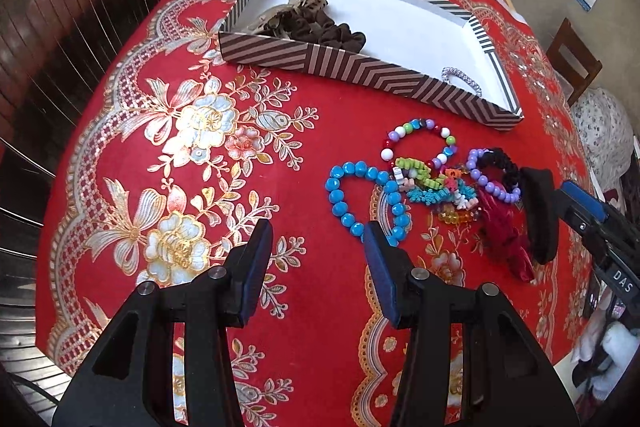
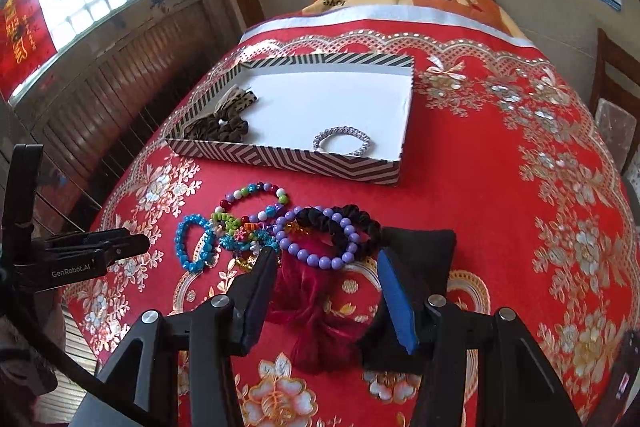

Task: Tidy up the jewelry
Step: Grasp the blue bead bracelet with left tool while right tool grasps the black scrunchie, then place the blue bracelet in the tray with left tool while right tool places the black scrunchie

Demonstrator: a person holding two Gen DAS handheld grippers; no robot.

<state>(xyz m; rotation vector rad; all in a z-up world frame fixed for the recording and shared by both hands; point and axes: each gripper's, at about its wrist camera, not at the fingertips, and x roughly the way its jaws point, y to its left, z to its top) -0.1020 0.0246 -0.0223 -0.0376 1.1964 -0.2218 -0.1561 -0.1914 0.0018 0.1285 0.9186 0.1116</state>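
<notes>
Both grippers open wide: my right gripper [image 2: 326,273] hangs over the red scrunchie [image 2: 316,311], my left gripper [image 1: 316,243] near the blue bracelet [image 1: 360,195]. Striped box [image 2: 288,159] at far side holds dark scrunchies [image 2: 218,127] left, silver bracelet [image 2: 346,143] right. Most pieces remain heaped on the tablecloth [image 2: 500,207]; sorting looks barely begun.

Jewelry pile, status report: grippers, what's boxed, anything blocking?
Left gripper open, empty, beside blue bead bracelet. Right gripper open over red scrunchie. Striped box holds silver bracelet, dark scrunchies. Nothing blocking.
</notes>
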